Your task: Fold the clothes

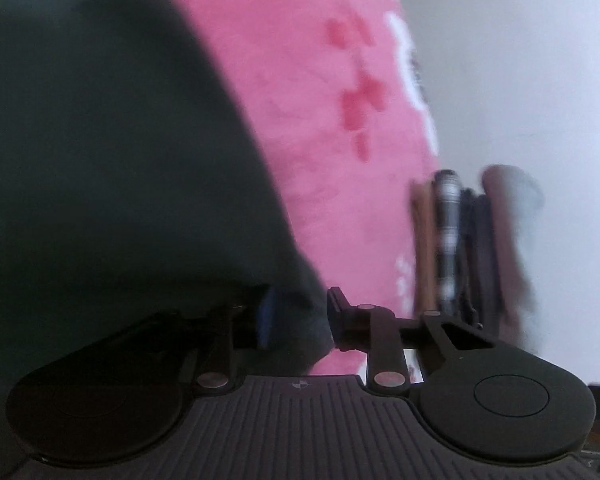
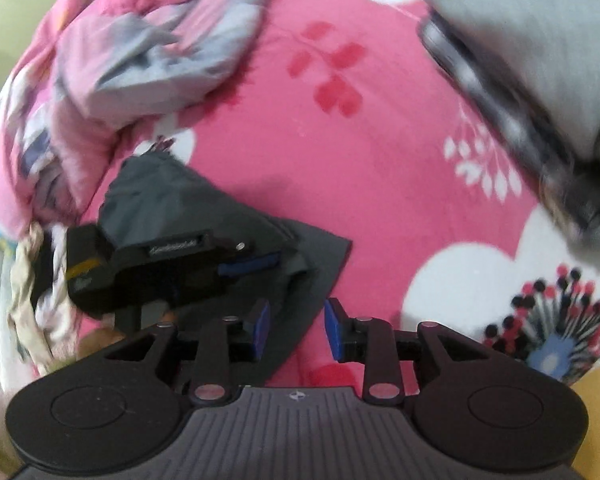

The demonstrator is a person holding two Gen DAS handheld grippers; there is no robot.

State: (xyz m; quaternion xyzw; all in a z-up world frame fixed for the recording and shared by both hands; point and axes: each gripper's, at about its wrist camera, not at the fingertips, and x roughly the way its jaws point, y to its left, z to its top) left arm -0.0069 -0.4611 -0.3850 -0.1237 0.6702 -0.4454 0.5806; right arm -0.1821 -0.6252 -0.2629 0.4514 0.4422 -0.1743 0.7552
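A dark grey garment (image 2: 204, 208) lies on the pink flowered bedsheet (image 2: 340, 180), one flat corner spread toward the right gripper. In the left wrist view the dark grey garment (image 1: 120, 180) fills the left half. The left gripper (image 1: 300, 316) has its fingers apart, with a fold of the dark cloth lying loosely between them. From the right wrist view the left gripper (image 2: 268, 266) sits low on the garment, cloth draped over it. The right gripper (image 2: 298, 328) is open above the garment's corner; only cloth edge and sheet show between its blue pads (image 2: 334, 328).
A crumpled heap of pink and grey clothes (image 2: 148, 48) lies at the far left of the bed. A blurred stack of folded garments (image 2: 512, 120) sits at the right beside a grey cushion (image 2: 540, 32). The folded stack (image 1: 460, 240) shows at the sheet's edge. Light crumpled cloth (image 2: 32, 300) lies at the left.
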